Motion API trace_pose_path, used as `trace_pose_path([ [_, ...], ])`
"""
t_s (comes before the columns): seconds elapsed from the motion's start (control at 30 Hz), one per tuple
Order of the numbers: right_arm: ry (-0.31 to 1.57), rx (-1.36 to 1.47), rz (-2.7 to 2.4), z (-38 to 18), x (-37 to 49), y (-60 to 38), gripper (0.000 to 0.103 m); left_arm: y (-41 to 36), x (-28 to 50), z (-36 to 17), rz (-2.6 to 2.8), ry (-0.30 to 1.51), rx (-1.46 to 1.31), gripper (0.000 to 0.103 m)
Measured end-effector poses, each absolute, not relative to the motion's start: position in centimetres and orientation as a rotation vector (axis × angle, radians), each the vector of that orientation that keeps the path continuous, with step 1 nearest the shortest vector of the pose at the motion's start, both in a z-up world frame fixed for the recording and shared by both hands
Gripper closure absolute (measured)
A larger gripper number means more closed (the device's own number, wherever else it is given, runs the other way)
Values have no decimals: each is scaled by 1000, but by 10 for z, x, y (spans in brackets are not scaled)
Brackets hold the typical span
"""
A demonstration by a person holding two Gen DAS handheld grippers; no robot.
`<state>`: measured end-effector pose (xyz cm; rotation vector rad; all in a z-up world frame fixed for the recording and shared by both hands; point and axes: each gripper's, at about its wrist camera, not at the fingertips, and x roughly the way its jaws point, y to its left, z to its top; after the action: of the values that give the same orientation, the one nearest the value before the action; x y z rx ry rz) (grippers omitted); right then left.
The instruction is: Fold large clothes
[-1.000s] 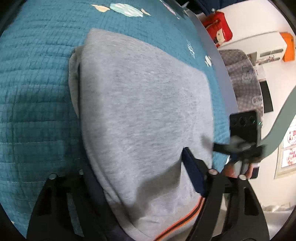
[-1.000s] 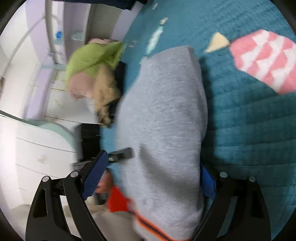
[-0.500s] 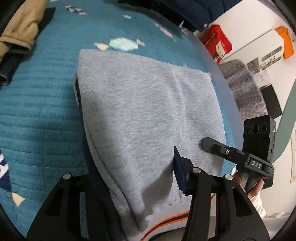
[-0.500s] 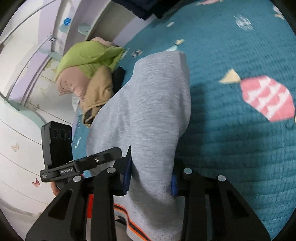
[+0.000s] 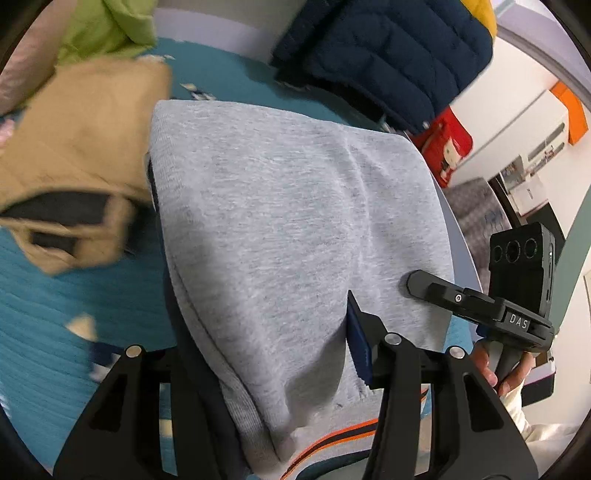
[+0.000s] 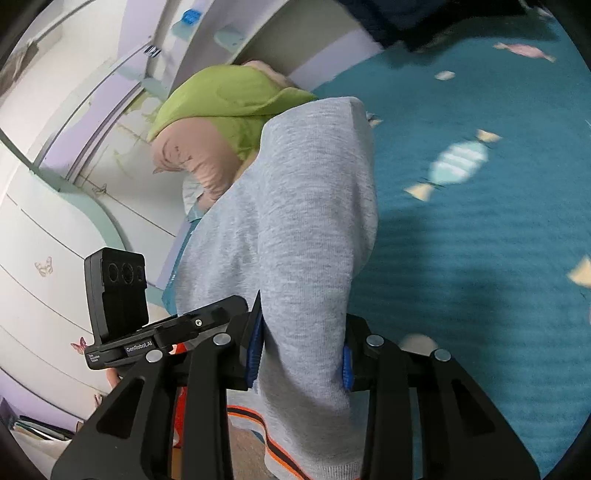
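You are working over a teal quilted bedspread (image 6: pixel 480 229) printed with pale candy shapes. In your left wrist view, starting at nine o'clock, a blurred tan garment (image 5: pixel 74 155) with dark openings lies on the quilt, its edge just beside the sweatshirt. At eleven o'clock sits a lime-green cloth (image 5: pixel 107 33). At one o'clock a navy puffer jacket (image 5: pixel 388 55) is heaped past the bed's far edge, and beyond it, toward two o'clock, there is a red bag (image 5: pixel 447 144) and white furniture.

In your right wrist view, white and lilac cabinet panels (image 6: pixel 55 206) fill the nine o'clock side, with small butterfly stickers on them. At eleven o'clock the lime-green cloth (image 6: pixel 229 99) lies over a pink bundle (image 6: pixel 192 158).

The folded light-grey knit sweatshirt (image 5: pixel 295 229) fills the centre of both views, draped in a thick bundle. Its hem, at six o'clock, has orange and dark stripes, and a dark inner layer shows along its left edge.

Your left gripper (image 5: pixel 266 350) grips the sweatshirt's near edge; only the right blue pad (image 5: pixel 356 343) is visible, pressing into the fabric. Your right gripper (image 6: pixel 301 350) is clamped on a thick fold of the same sweatshirt (image 6: pixel 295 240), blue pads pressed to both sides.
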<state>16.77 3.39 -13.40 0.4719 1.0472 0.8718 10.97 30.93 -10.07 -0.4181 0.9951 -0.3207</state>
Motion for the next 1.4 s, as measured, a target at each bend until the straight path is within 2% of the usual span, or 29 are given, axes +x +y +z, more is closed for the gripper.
trace_pose_path([
  [0.37,999,371,969,-63,236,203,71,458,153,-12,-165,912,-332,54],
  [0.6,1004,347,891,-56,290,275,69,510,212,1,-51,915,-291,53],
  [0.63,1009,351,879,-63,295,281,64,514,219,-3,-42,918,-279,52],
  [0.67,1023,347,868,-74,305,290,45,521,233,-12,-30,926,-257,48],
  [0.7,1047,322,805,-89,315,295,34,524,242,-21,-8,935,-235,39],
  [0.73,1064,287,687,-100,319,296,28,530,257,-38,63,961,-196,32],
  [0.77,1072,268,586,-110,322,291,28,535,267,-55,195,994,-158,23],
  [0.87,1032,333,563,-122,323,265,28,553,269,-85,425,1010,-37,23],
  [0.93,933,263,578,-111,315,254,28,559,256,-96,463,988,-30,23],
  [1.03,800,148,615,-91,303,259,28,561,242,-94,518,935,-37,30],
  [1.07,778,128,641,-88,300,261,28,561,240,-91,515,915,-48,36],
  [1.1,758,113,679,-84,295,267,29,556,234,-83,500,877,-78,41],
  [1.13,739,93,717,-82,292,274,39,554,230,-76,487,844,-111,43],
  [1.17,733,57,743,-82,289,285,52,551,226,-69,466,816,-153,49],
  [1.2,739,33,750,-82,289,294,59,554,232,-65,444,809,-185,58],
  [1.23,757,-13,752,-86,289,309,73,555,234,-63,404,811,-228,62],
  [1.27,776,-33,752,-90,290,321,83,555,236,-66,369,822,-266,71],
  [1.3,798,-33,763,-95,293,330,84,555,239,-68,355,832,-291,79],
  [1.4,962,-46,718,-142,306,350,84,560,240,-104,305,906,-425,86],
])
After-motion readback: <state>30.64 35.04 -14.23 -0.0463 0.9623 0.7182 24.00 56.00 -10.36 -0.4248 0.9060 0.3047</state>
